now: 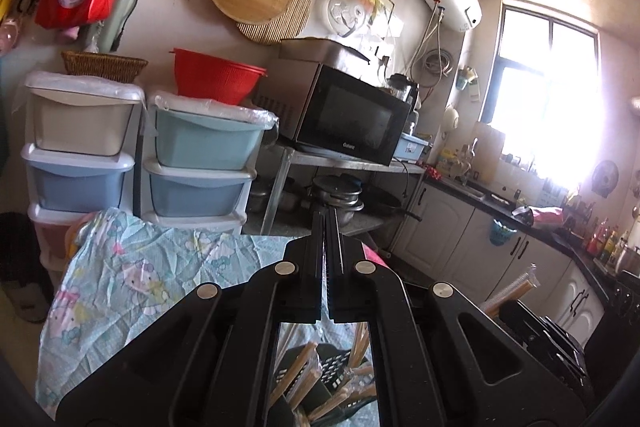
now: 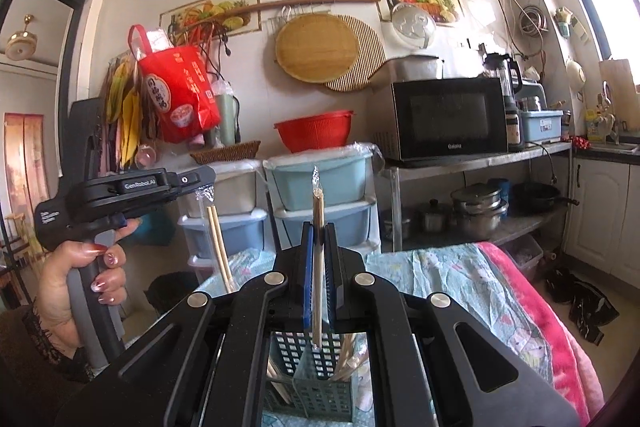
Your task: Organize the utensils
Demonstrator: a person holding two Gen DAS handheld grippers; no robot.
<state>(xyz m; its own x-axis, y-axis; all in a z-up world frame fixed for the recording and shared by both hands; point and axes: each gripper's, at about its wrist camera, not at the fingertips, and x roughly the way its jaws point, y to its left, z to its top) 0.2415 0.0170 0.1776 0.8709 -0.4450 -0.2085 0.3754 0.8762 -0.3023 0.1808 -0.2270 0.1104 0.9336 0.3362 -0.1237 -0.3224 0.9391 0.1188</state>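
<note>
My right gripper [image 2: 318, 227] is shut on a plastic-wrapped pair of chopsticks [image 2: 317, 195], held upright. Right below it stands a grey-blue perforated utensil holder [image 2: 316, 367] with several chopsticks in it. At the left of the right wrist view a hand [image 2: 80, 267] carries my left gripper [image 2: 200, 179], which is shut. A second wrapped pair of chopsticks [image 2: 219, 243] leans just under its tip; I cannot tell whether the wrapper is pinched. In the left wrist view the left gripper [image 1: 329, 223] shows closed fingers with nothing visible between them. The holder [image 1: 332, 367] sits beneath it.
The holder stands on a table under a light-blue cartoon cloth [image 2: 440, 275] with a pink blanket [image 2: 540, 307] at its right edge. Behind it are stacked plastic drawers [image 2: 320, 187], a red colander [image 2: 314, 133], a microwave [image 2: 448, 119] on a metal shelf holding pots [image 2: 476, 207], and white cabinets [image 1: 460, 227].
</note>
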